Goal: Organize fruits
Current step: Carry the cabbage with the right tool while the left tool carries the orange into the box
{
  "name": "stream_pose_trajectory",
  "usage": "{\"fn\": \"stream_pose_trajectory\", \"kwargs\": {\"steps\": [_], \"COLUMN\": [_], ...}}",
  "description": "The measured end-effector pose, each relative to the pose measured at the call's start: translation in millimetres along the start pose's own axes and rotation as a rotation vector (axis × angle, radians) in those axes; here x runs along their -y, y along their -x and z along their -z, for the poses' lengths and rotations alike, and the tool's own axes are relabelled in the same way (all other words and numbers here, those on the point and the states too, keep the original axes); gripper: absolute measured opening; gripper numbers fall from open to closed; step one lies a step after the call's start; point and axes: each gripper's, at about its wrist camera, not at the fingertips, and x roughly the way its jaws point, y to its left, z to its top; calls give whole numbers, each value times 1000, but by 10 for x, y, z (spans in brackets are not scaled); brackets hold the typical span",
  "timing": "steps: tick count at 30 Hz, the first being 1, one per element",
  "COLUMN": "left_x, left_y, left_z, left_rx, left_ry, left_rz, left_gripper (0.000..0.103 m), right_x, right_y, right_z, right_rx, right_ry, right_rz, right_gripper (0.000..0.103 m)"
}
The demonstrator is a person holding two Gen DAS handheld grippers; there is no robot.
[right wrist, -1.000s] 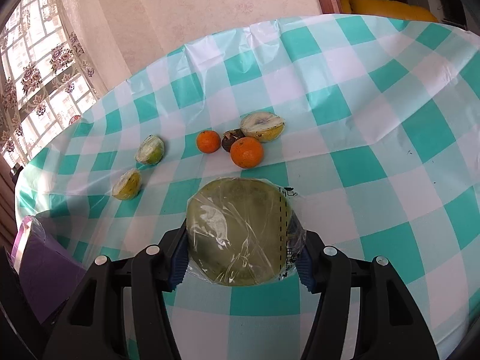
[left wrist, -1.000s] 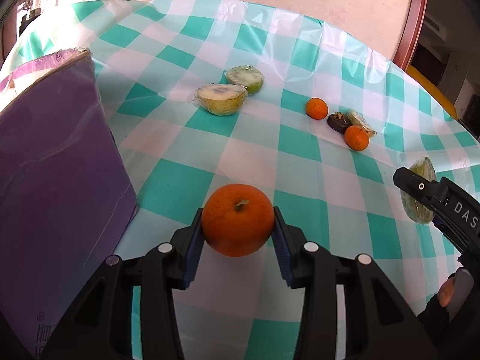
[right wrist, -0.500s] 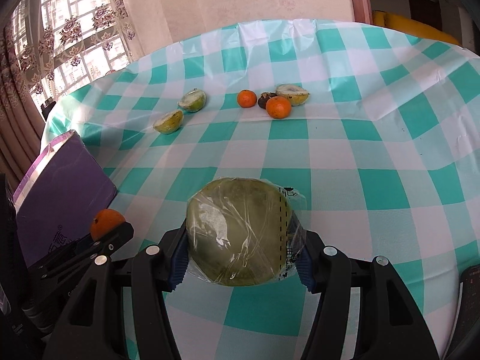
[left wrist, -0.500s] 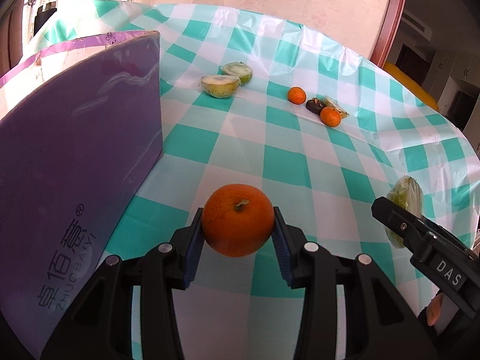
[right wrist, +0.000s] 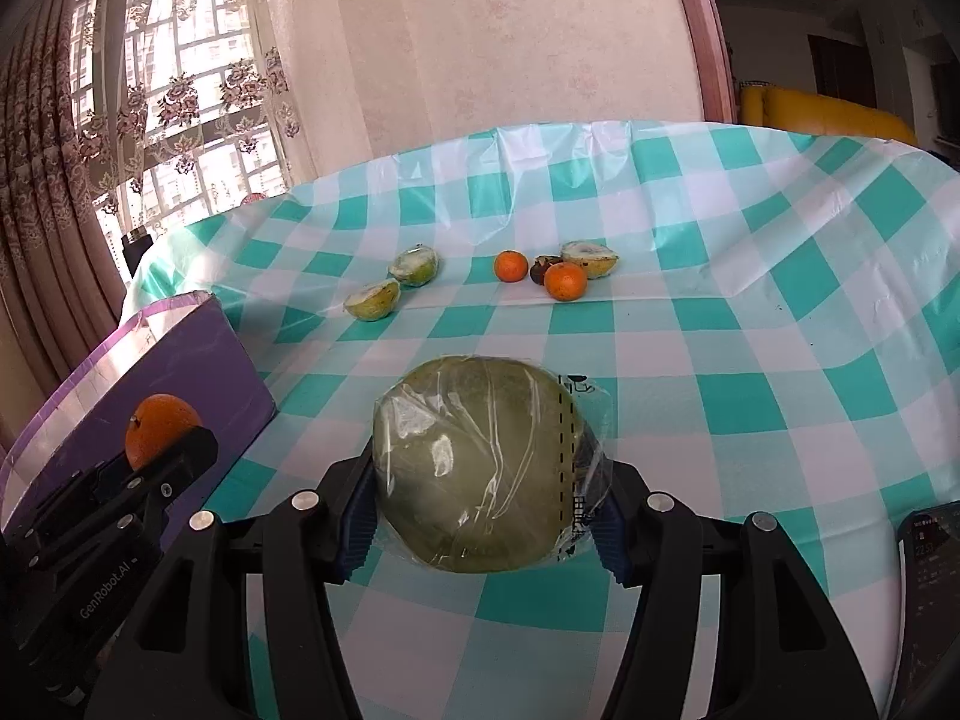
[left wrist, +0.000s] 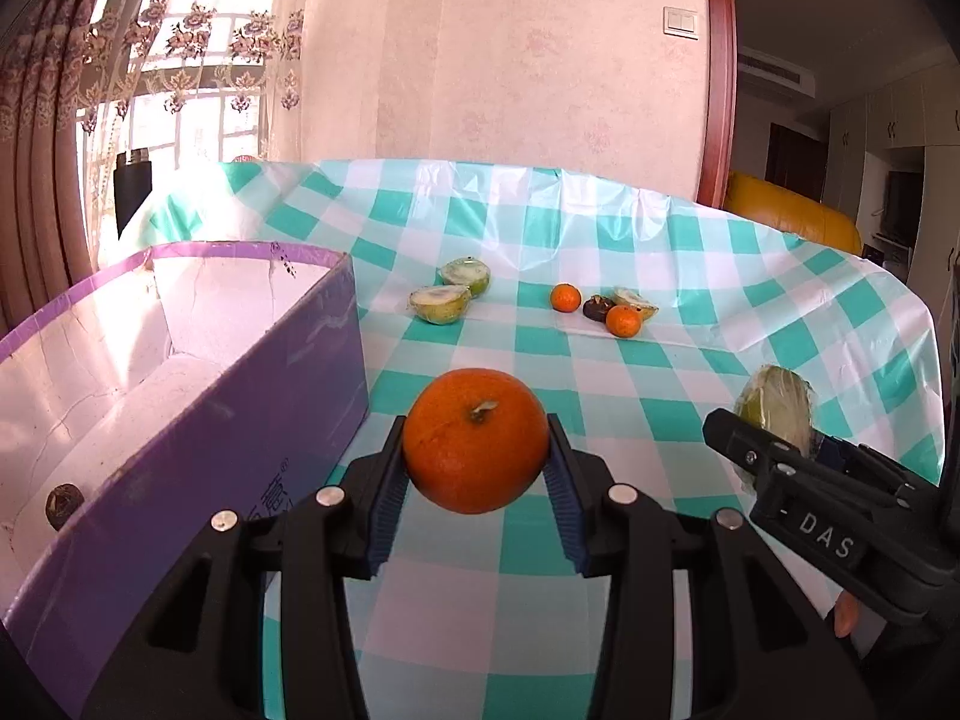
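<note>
My left gripper [left wrist: 475, 468] is shut on a large orange [left wrist: 475, 439] and holds it above the table, beside the long wall of the purple box [left wrist: 198, 456]. My right gripper [right wrist: 485, 510] is shut on a green fruit half wrapped in plastic film [right wrist: 480, 468], held above the checkered cloth. The right gripper with its wrapped fruit [left wrist: 777, 414] shows at the right in the left wrist view. The left gripper with the orange [right wrist: 161, 429] shows at the left in the right wrist view, in front of the box [right wrist: 198, 372].
Far across the cloth lie two cut green fruit halves [left wrist: 441, 303] [left wrist: 465, 276], two small oranges [left wrist: 566, 297] [left wrist: 624, 321], a dark fruit [left wrist: 598, 307] and another cut half [left wrist: 633, 299]. A small brown object [left wrist: 63, 504] lies inside the box. A phone [right wrist: 933, 588] lies at right.
Both grippers have risen and tilted up with their fruit. The box's open white inside and the room wall now show in the left wrist view.
</note>
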Motion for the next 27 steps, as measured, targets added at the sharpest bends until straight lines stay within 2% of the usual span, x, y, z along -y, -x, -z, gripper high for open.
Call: {"fn": "stream_pose_trajectory", "kwargs": {"steps": [6, 11, 19, 27], "left_x": [-161, -424, -1008, -1607], "left_y": [450, 712, 844, 849], "left_z": [-237, -342, -431, -291], "left_rx": [132, 151, 58, -94], "left_ry": [-18, -24, -10, 29], "left_rz": [-73, -149, -252, -342], "left_gripper": [43, 43, 43, 43], "right_x": [-215, -498, -1055, -1731], "right_y": [107, 183, 280, 304], "right_z": [-17, -42, -118, -240], "right_rx": [38, 45, 31, 18], "right_ry": [47, 111, 217, 317], "right_rz": [-49, -120, -249, -358], "right_gripper": [58, 58, 58, 58]}}
